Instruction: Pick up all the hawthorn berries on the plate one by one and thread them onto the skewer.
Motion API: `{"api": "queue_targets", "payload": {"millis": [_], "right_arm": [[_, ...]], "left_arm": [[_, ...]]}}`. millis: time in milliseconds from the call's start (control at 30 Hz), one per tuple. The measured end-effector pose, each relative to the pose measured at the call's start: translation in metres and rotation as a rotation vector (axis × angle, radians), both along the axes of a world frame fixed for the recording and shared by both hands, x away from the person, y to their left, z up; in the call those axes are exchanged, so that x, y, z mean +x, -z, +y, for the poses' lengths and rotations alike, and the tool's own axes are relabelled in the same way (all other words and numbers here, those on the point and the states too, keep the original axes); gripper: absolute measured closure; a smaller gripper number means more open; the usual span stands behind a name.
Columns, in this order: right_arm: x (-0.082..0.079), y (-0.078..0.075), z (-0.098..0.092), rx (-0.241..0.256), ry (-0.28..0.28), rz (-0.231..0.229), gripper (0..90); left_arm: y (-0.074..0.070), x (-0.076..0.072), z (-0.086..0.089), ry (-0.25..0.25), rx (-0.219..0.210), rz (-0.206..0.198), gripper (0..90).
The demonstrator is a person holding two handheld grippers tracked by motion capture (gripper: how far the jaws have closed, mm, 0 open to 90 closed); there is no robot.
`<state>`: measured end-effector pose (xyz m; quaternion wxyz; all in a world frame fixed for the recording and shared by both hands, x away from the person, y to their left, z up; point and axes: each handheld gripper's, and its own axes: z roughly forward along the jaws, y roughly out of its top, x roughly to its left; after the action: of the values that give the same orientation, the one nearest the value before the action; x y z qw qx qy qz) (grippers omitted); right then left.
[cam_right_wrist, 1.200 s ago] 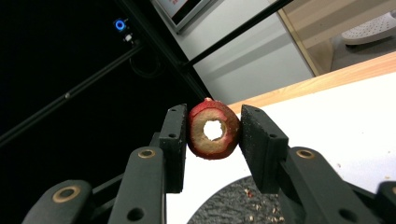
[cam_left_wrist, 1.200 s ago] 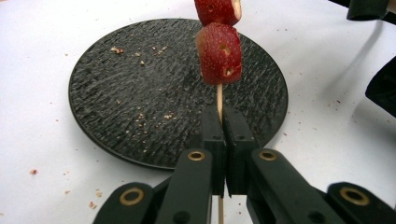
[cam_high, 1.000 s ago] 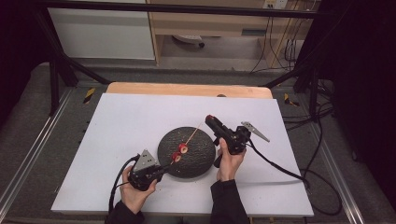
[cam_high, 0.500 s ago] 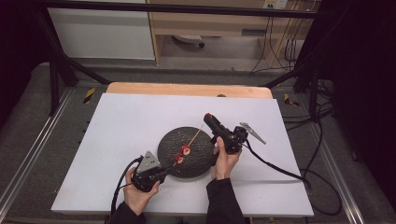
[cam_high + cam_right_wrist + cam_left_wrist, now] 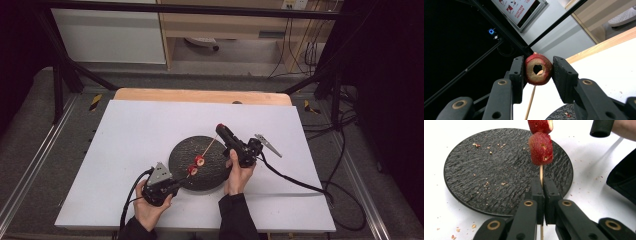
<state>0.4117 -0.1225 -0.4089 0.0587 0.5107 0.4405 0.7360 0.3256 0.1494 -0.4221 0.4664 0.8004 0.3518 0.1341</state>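
The left gripper [image 5: 541, 192] has its fingers [image 5: 537, 195] pressed all but together on the thin wooden skewer [image 5: 541, 172], pinching it just below the lower of two strawberry pieces [image 5: 540, 148] already threaded on it, over the near edge of the dark textured plate [image 5: 474, 170]. The right gripper [image 5: 538, 72] has its fingers [image 5: 517, 75] parted only by the width of a hollowed red fruit slice [image 5: 538, 69], clamped by its sides, with the skewer's free end just under it. In the high view that slice sits at the tip of the right gripper [image 5: 221, 128], above the far side of the plate [image 5: 210, 175] on the white tabletop [image 5: 130, 130]. The slice looks light, soft and wet, so I judge it will bruise or split under a hard squeeze and could slip; holding it by the skinned sides with the hole left clear suits threading. The skewer seems stiff but slender and may bend or snap if pushed off-line, so a hold close under the fruit is sensible. A poster [image 5: 517, 10] in the right gripper view carries red symbols and writing too small to read
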Motion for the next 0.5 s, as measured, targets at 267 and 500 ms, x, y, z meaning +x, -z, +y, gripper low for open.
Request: {"api": "queue_targets", "payload": {"millis": [267, 500], "right_arm": [[-0.001, 0.004, 0.003, 0.014, 0.01, -0.006, 63.0], [-0.003, 0.003, 0.003, 0.026, 0.012, -0.012, 63.1]], "left_arm": [[-0.003, 0.0, -0.008, -0.035, -0.036, 0.008, 88.0], [-0.006, 0.004, -0.018, -0.04, -0.044, 0.011, 88.0]]}}
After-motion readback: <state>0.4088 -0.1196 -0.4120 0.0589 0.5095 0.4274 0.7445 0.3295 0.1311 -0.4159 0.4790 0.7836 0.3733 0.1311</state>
